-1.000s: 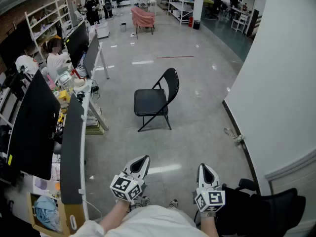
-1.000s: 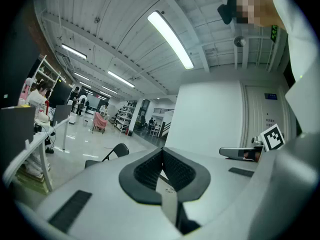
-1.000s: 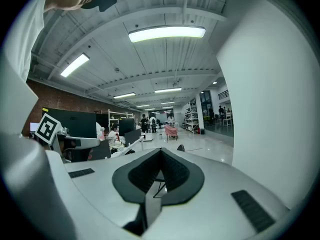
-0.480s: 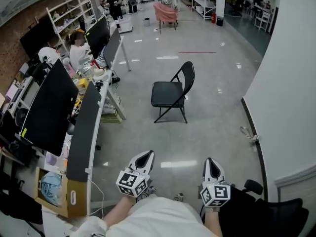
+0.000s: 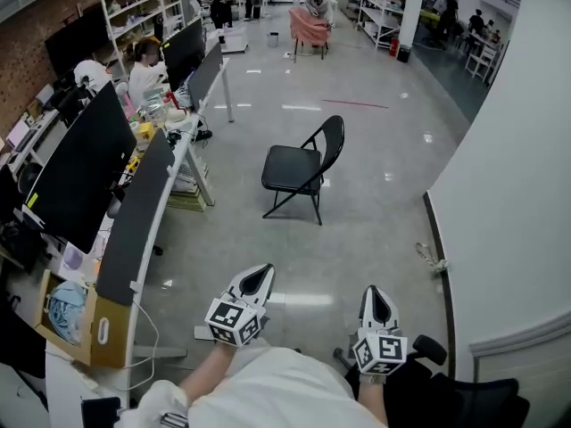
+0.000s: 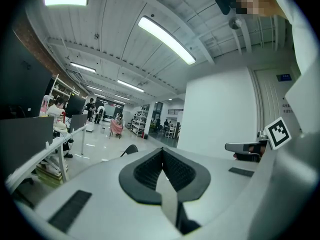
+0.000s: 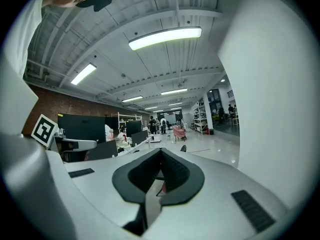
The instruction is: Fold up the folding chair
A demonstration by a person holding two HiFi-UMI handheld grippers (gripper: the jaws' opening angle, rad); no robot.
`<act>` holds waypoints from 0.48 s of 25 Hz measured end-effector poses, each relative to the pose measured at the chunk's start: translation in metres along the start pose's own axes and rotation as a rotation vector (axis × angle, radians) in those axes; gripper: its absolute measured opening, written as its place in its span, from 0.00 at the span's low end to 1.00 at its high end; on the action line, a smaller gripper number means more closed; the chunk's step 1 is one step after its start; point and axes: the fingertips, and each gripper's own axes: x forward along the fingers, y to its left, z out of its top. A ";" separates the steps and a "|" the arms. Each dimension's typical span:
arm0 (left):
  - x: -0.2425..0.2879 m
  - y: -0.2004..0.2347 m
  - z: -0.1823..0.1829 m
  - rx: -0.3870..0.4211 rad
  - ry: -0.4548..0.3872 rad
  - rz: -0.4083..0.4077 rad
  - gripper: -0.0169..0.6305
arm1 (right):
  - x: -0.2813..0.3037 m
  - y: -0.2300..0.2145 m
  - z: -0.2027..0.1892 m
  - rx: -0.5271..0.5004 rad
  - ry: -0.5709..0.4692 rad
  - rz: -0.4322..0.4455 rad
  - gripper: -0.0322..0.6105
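Left tool (image 5: 261, 271) and right tool (image 5: 376, 292) are white, black-marked.

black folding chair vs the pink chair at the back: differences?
Colour: the folding chair is black; the pink chair is pale pink.
Build: the folding chair is a thin frame with crossed legs, open; the pink chair looks bulkier, covered.
Place: the folding chair stands mid-floor; the pink chair is far back by the shelving.
Both stand upright on the grey floor.
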 end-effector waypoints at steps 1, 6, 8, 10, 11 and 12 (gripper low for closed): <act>0.002 -0.002 0.000 -0.003 -0.001 -0.001 0.04 | 0.000 -0.003 0.000 -0.001 0.003 -0.002 0.05; 0.008 -0.005 -0.008 -0.014 0.014 0.009 0.04 | 0.002 -0.013 -0.004 0.014 0.013 -0.006 0.05; 0.013 -0.001 -0.005 -0.009 0.017 0.020 0.04 | 0.008 -0.016 -0.004 0.016 0.021 -0.003 0.05; 0.020 0.004 -0.002 -0.004 0.018 0.031 0.04 | 0.014 -0.020 -0.003 0.018 0.026 -0.003 0.05; 0.025 0.007 -0.001 -0.004 0.019 0.035 0.04 | 0.018 -0.023 -0.003 0.019 0.029 -0.004 0.05; 0.030 0.010 -0.001 -0.005 0.020 0.038 0.04 | 0.021 -0.026 -0.003 0.019 0.033 -0.007 0.05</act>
